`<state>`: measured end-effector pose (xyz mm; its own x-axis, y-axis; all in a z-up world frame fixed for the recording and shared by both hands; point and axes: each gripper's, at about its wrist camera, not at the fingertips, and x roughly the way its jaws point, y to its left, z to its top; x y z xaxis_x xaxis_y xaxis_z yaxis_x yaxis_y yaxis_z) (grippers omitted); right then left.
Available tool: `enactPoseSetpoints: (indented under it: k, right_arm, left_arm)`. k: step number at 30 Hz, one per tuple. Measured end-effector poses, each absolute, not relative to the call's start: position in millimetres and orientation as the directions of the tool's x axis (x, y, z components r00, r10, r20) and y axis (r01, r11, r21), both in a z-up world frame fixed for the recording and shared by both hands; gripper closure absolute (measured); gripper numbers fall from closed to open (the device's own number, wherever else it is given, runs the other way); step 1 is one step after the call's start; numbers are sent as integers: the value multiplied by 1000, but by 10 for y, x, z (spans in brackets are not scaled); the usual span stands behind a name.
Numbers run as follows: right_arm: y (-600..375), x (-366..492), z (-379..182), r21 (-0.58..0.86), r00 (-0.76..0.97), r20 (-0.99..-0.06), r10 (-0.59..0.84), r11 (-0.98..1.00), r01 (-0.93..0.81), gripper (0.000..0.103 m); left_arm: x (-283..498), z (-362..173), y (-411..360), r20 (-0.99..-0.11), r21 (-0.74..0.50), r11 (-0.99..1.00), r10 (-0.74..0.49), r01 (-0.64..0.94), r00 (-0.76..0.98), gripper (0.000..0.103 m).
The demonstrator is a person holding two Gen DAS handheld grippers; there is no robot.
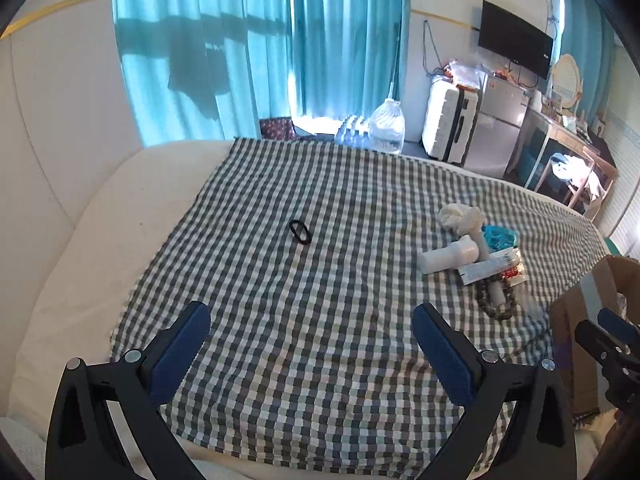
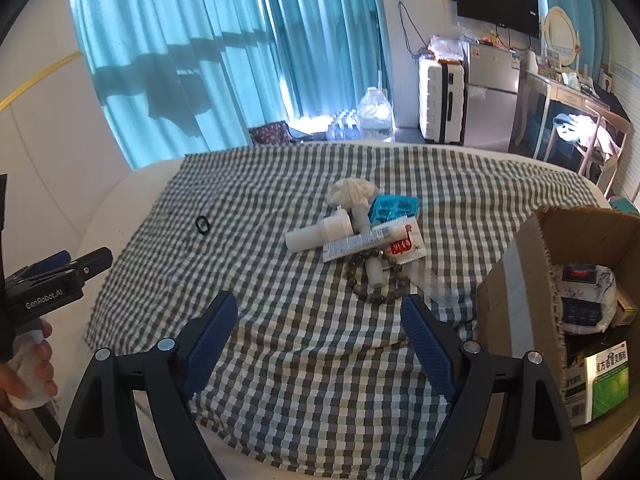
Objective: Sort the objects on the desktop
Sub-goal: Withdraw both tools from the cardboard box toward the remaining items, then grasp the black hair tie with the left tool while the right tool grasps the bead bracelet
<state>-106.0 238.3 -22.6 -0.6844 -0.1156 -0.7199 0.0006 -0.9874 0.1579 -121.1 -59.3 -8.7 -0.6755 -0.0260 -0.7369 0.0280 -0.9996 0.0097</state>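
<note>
A heap of small objects lies on the checked cloth (image 2: 304,344): a white bottle (image 2: 318,234), a white tube (image 2: 356,245), a teal case (image 2: 394,209), a crumpled white cloth (image 2: 352,192), a red-printed packet (image 2: 406,246) and a bead bracelet (image 2: 374,280). A black hair tie (image 1: 300,232) lies apart to the left. My left gripper (image 1: 312,340) hangs open over bare cloth, short of the hair tie. My right gripper (image 2: 318,330) is open too, empty, just short of the bracelet. A cardboard box (image 2: 520,276) with packages stands at the right.
The cloth covers a white bed (image 1: 80,240). Beyond it are teal curtains (image 1: 260,40), water bottles (image 1: 386,126), a white suitcase (image 1: 450,124), a wall screen (image 1: 516,44) and a desk with a chair (image 2: 580,128). A hand (image 2: 24,372) holds the left gripper's handle.
</note>
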Motion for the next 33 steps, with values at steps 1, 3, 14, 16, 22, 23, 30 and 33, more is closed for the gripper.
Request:
enactPoseSetpoints:
  k: [1,3,14,16,22,23,30,33]
  right_arm:
    - [2382,-1113,-289,160,-675,-729,-116,-987,-2,19]
    - [2374,-1203,-375,155,-656,-747,-110,-988,-11,19]
    - [2488,-1706,-860,169,-590,-803,-79,-981,-99,19]
    - [2506,-1803,-962,159,-575,-815,-67,-981,-111,19]
    - [2611,-2071,-1313,164,-520,-853,-56,-973,-164,19]
    - [2613,-2110,-1375,151,-507,-861,-48,-975,-165,19]
    - [2683,-2303,-1641,117,-467,-884,-10,-972,-202,19]
    - [2642,-2361,-1682,77,-468,-883,21,-979,-190,21]
  left_arm:
    - [-1242,-148,-607,-741,6,-1000,-24,29,-671,0]
    - [-1305,-250,-634,-746,4,-1000,-22,29,-666,0]
    - [-1904,-875,-906,-807,-48,-994,-23,103,-590,0]
    - [-2044,-979,-889,-812,-70,-993,-1,98,-583,0]
    - [-2543,-1332,-816,-823,-90,-992,22,92,-567,0]
    - [-2628,-1380,-809,-827,-97,-991,28,94,-561,0]
    - [-3226,-1639,-715,-845,-75,-992,11,98,-535,0]
    - [-3414,-1750,-701,-848,-76,-993,16,92,-529,0]
